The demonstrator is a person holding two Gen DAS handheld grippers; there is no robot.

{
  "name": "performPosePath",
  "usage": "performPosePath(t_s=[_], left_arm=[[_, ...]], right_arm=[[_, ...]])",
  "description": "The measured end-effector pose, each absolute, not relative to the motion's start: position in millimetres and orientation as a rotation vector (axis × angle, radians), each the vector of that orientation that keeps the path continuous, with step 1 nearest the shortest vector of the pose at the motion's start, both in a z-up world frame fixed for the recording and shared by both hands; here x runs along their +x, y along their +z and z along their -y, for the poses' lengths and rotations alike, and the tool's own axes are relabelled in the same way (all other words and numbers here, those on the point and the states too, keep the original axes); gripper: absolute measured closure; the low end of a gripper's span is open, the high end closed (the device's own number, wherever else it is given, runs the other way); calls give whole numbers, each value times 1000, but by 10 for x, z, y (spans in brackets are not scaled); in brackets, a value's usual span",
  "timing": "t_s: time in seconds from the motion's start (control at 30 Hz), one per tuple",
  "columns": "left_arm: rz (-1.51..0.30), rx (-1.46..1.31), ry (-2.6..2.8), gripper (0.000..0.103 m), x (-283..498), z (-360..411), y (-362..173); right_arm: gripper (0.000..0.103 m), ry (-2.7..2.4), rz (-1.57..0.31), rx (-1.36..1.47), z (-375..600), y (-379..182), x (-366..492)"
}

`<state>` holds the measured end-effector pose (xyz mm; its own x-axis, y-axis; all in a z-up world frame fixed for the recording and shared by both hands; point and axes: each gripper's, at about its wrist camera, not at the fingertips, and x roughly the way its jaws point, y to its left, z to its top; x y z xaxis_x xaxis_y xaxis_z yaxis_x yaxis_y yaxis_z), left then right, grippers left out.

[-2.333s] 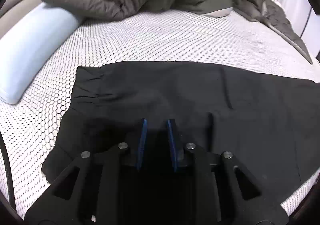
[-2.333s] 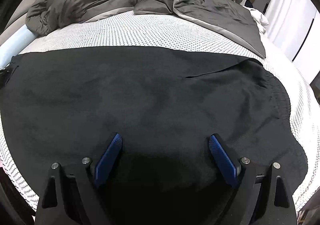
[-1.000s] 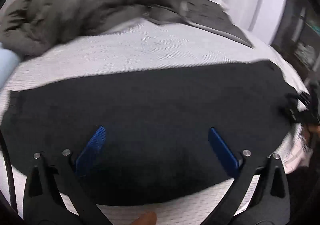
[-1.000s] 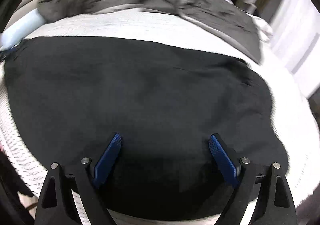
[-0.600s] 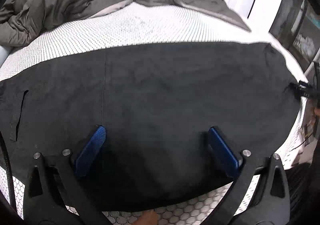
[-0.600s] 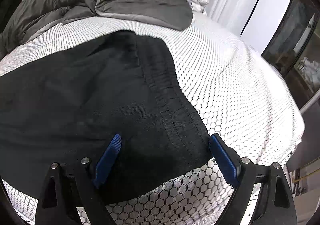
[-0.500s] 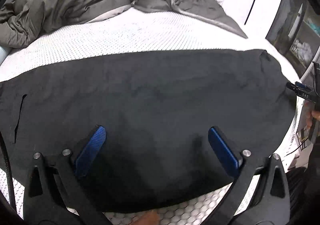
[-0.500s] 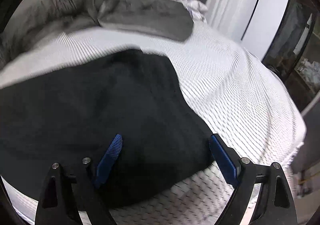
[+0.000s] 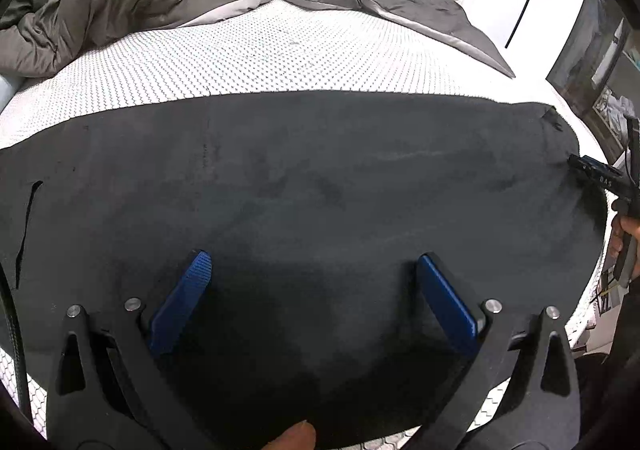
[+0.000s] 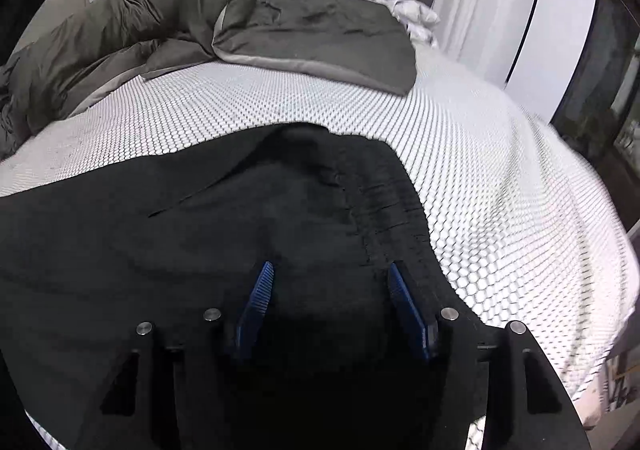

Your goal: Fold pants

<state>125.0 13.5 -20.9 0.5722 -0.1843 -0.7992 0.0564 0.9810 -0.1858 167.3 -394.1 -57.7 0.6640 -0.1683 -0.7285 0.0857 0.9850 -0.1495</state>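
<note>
- White honeycomb-mesh bed cover under everything; your black fabric pants lie flat across it.
- Your left gripper: blue pads wide apart over pants, nothing clamped.
- Your right gripper: jaws closing by waistband, fabric between pads, not pinched yet.

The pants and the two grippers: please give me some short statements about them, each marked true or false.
1. The pants lie spread on the bed. True.
2. The pants are white. False: they are black.
3. The left gripper is shut. False: its jaws stand wide apart over the fabric.
4. The right gripper is at the waistband end. True; its jaws are closing with fabric between them.
5. A grey duvet lies bunched beyond the pants. True.
</note>
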Motion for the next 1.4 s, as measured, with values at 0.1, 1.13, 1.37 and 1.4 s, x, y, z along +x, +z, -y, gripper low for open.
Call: performPosePath(t_s=[0.1,1.13,1.37,1.4], left_arm=[[-918,-152,-163,1,1293,-136,-103],[-890,-188,-297,1,1166,321,-40],[-891,-135,-323,1,1052,668,-101],[-890,-126,-324,1,1040,701,-101]], right_arm=[[43,-71,-808,-109,3666,-482,1622],[12,-17,-683,474,4609,-344,411],[13,54,-765,764,5137,-842,414],[13,71,-762,784,5157,-863,464]])
